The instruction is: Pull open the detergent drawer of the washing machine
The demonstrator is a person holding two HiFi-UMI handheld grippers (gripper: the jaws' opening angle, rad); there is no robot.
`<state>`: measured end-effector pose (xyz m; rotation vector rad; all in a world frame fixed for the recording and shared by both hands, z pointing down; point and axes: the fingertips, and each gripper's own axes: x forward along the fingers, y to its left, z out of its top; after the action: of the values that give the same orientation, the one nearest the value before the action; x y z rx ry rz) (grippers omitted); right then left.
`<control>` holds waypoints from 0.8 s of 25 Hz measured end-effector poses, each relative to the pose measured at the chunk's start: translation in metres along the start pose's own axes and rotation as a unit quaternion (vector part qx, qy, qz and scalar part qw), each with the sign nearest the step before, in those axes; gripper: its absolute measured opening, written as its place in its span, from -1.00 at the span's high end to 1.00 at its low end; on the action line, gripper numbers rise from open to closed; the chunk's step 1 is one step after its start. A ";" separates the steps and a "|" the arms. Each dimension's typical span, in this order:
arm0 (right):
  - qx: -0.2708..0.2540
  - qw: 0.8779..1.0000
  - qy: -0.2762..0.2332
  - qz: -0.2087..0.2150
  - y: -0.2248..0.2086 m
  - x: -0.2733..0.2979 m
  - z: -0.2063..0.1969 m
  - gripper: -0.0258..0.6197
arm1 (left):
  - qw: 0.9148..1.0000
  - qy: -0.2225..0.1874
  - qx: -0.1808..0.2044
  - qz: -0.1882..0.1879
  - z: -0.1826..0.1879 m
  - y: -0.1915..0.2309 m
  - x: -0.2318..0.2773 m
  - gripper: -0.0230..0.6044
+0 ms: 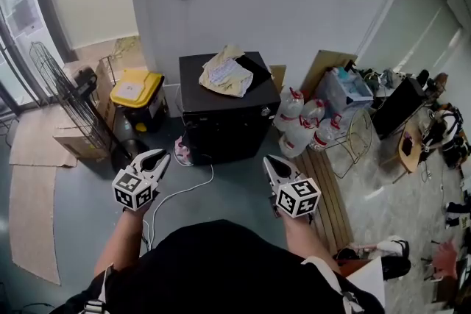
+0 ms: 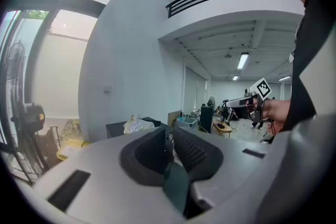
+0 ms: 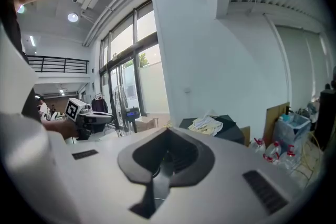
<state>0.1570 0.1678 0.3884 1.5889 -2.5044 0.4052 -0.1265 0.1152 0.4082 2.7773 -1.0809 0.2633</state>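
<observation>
On the floor [image 1: 243, 191], white cable [image 1: 184, 190], head view only, left gripper [image 1: 162, 155], right gripper [image 1: 271, 161] both clenched

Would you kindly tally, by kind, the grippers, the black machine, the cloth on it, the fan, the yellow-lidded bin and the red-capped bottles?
Grippers: 2, the left gripper and the right gripper
black machine: 1
cloth: 1
fan: 1
yellow-lidded bin: 1
red-capped bottles: 4
Total: 10
</observation>
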 end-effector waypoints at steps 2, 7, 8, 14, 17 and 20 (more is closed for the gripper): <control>-0.001 1.000 0.000 0.002 0.000 0.000 -0.001 0.92 | 1.000 0.005 -0.001 0.007 0.000 -0.001 0.000 0.74; -0.011 1.000 0.001 0.004 0.001 -0.004 -0.006 0.91 | 1.000 -0.002 -0.007 0.008 0.002 -0.010 -0.002 0.70; -0.013 1.000 0.002 0.005 0.000 -0.005 -0.006 0.91 | 1.000 -0.002 -0.009 0.006 0.002 -0.013 -0.002 0.63; -0.018 1.000 0.008 -0.001 -0.005 -0.012 -0.013 0.43 | 1.000 0.002 -0.016 0.003 -0.005 -0.027 -0.003 0.31; -0.023 1.000 0.010 -0.002 -0.009 -0.017 -0.018 0.35 | 1.000 0.002 -0.020 0.007 -0.009 -0.033 -0.004 0.24; -0.023 1.000 0.009 -0.001 -0.014 -0.023 -0.021 0.33 | 1.000 0.007 -0.022 0.007 -0.012 -0.042 -0.002 0.20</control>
<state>0.1790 0.1885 0.4043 1.5634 -2.4800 0.3584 -0.1009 0.1496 0.4164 2.7266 -1.0901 0.2559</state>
